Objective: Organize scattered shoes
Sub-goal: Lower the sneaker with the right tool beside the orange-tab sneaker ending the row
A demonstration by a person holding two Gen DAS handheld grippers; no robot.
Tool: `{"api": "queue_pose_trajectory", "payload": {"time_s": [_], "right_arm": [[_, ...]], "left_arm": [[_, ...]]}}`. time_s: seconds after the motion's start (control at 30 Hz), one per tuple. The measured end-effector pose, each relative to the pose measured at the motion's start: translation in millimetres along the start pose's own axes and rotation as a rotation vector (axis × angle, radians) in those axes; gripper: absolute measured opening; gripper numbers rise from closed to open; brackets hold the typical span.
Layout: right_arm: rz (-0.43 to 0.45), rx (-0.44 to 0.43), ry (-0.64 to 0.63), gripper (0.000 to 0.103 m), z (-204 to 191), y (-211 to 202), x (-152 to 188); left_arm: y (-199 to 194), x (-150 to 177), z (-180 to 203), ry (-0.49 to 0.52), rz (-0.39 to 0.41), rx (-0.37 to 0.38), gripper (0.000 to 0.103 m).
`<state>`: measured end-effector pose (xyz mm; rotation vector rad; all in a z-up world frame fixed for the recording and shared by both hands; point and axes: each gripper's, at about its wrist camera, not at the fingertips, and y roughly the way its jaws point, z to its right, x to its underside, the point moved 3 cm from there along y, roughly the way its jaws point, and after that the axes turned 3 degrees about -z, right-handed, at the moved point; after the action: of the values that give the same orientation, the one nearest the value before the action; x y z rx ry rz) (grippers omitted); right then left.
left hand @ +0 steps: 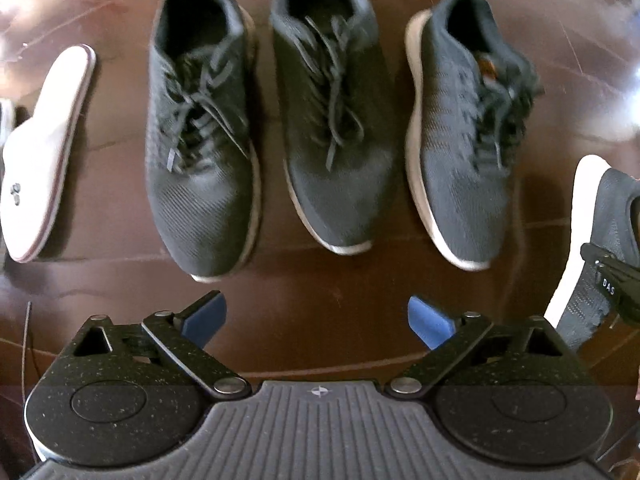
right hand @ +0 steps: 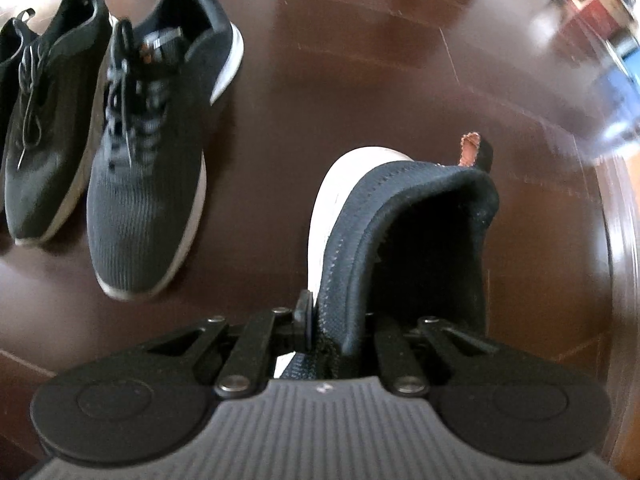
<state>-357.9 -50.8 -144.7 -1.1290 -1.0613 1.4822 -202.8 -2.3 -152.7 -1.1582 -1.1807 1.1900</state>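
Three dark knit sneakers stand side by side on the brown floor in the left wrist view: a black one (left hand: 202, 136), a black one (left hand: 332, 120) in the middle, and a grey one with a white sole (left hand: 464, 136). My left gripper (left hand: 316, 322) hangs open in front of their toes, holding nothing. My right gripper (right hand: 336, 320) is shut on the collar of a fourth grey sneaker (right hand: 400, 232) with a white sole and an orange heel tab, tilted on its side. That held sneaker (left hand: 600, 248) shows at the left wrist view's right edge.
A white slipper (left hand: 40, 148) lies left of the row, with part of another white shoe (left hand: 6, 120) at the frame edge. In the right wrist view the grey sneaker (right hand: 152, 148) and a black one (right hand: 48, 120) sit at the left. A thin cable (left hand: 26, 344) runs along the floor.
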Motion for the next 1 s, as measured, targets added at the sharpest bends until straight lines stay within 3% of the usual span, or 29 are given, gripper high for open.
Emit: {"api": "queue_pose_trajectory", "payload": {"time_s": [0.27, 1.0], "right_arm": [[0.035, 0.006, -0.070, 0.010, -26, 2, -41], [0.041, 0.047, -0.169, 0.010, -52, 3, -84]], "left_arm": [[-3, -22, -15, -0.036, 0.029, -0.026, 0.102], [-9, -46, -42, -0.104, 0.034, -0.008, 0.102]]}}
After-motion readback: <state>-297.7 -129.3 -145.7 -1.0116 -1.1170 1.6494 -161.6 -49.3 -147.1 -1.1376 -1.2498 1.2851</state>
